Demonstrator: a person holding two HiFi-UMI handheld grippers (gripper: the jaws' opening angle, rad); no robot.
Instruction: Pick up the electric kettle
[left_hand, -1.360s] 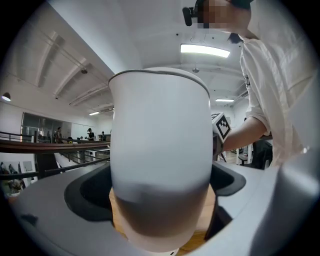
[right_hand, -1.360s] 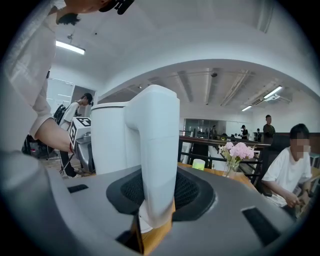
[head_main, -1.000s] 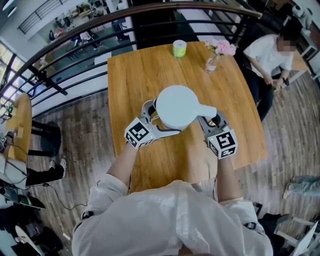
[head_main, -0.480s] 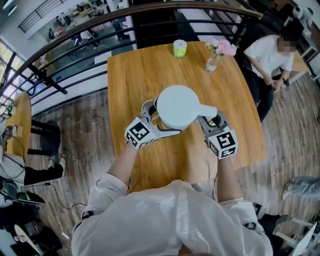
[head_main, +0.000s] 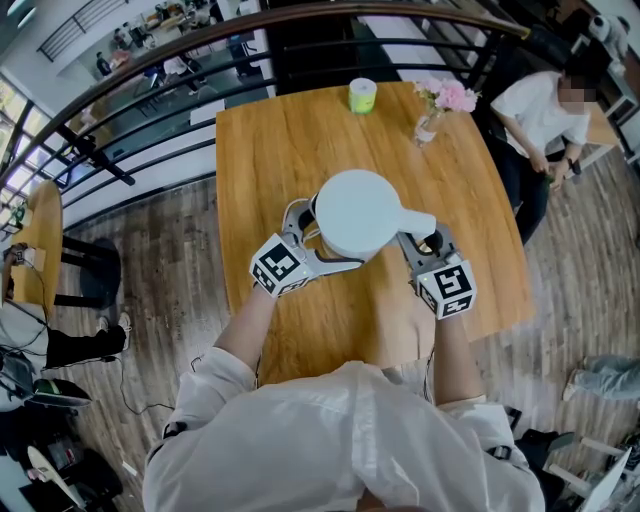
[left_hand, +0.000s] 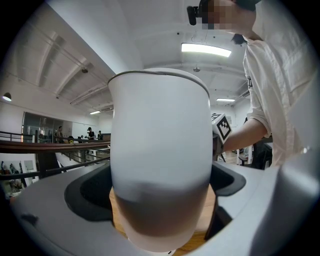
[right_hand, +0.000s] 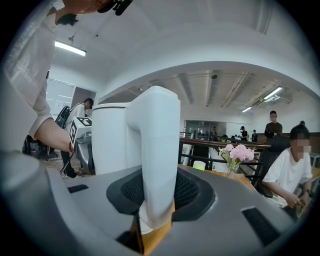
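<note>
The white electric kettle (head_main: 358, 212) hangs between both grippers over the wooden table (head_main: 270, 150). My left gripper (head_main: 305, 228) is shut on the kettle's round body (left_hand: 160, 150), a dark pad (left_hand: 87, 195) pressing on each side. My right gripper (head_main: 425, 240) is shut on the kettle's handle (right_hand: 157, 165), which stands upright between its pads (right_hand: 192, 192). The handle (head_main: 415, 222) points right in the head view. The kettle's underside is hidden; wood shows just below it in both gripper views.
A yellow-green cup (head_main: 362, 95) and a vase of pink flowers (head_main: 440, 100) stand at the table's far edge. A person (head_main: 540, 110) sits beyond the right corner. A dark railing (head_main: 150, 60) runs behind the table.
</note>
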